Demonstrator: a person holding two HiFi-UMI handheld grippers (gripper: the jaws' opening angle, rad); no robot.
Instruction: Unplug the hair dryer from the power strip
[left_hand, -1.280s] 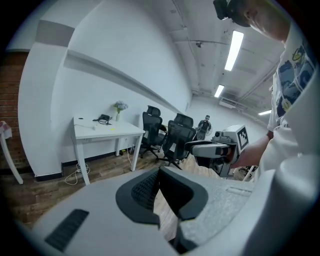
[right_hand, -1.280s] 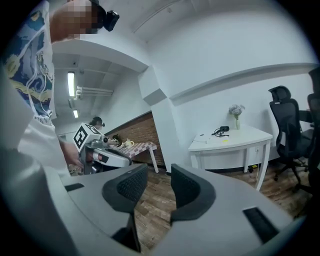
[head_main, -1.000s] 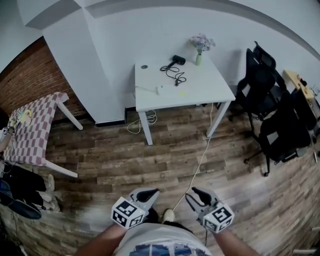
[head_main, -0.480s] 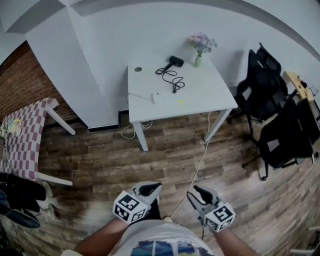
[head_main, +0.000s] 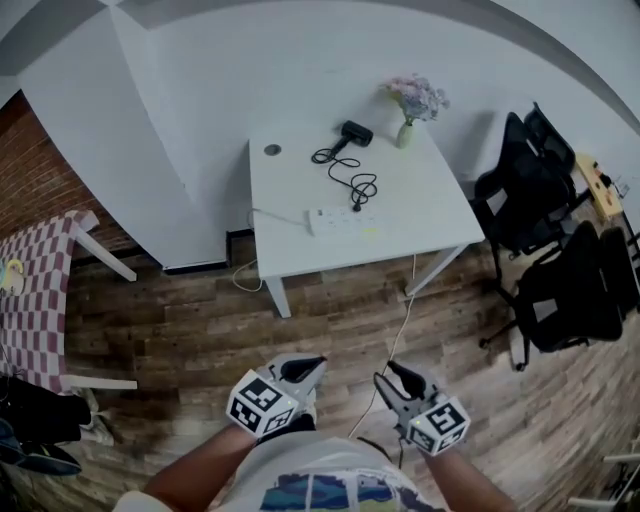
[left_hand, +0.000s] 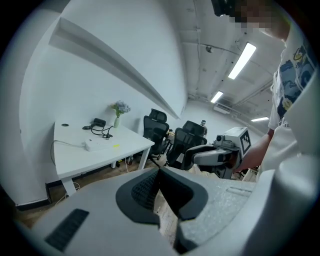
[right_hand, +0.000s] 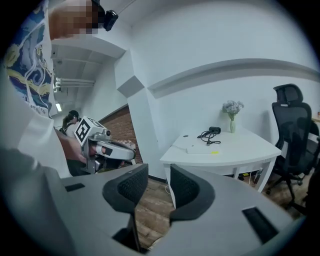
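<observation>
A black hair dryer (head_main: 355, 131) lies at the back of the white table (head_main: 420, 210), and its black cord (head_main: 348, 168) coils toward a white power strip (head_main: 335, 218) near the table's front edge. Both grippers are held low above the wooden floor, well short of the table. My left gripper (head_main: 303, 370) is shut with nothing in it, its pads meeting at the tip (left_hand: 159, 171). My right gripper (head_main: 393, 377) is open and empty, with a gap between its pads (right_hand: 159, 172). The hair dryer (right_hand: 215, 130) and power strip (right_hand: 200, 148) are small and far off in the right gripper view.
A vase of flowers (head_main: 418, 103) stands at the table's back right corner. Black office chairs (head_main: 540, 200) crowd the right side. A checked table (head_main: 30, 300) sits at the left by a brick wall. A white cable (head_main: 398, 335) runs across the floor from the table.
The white table has come nearer and looks larger in the head view. Both grippers keep the same pose in front of the body.
</observation>
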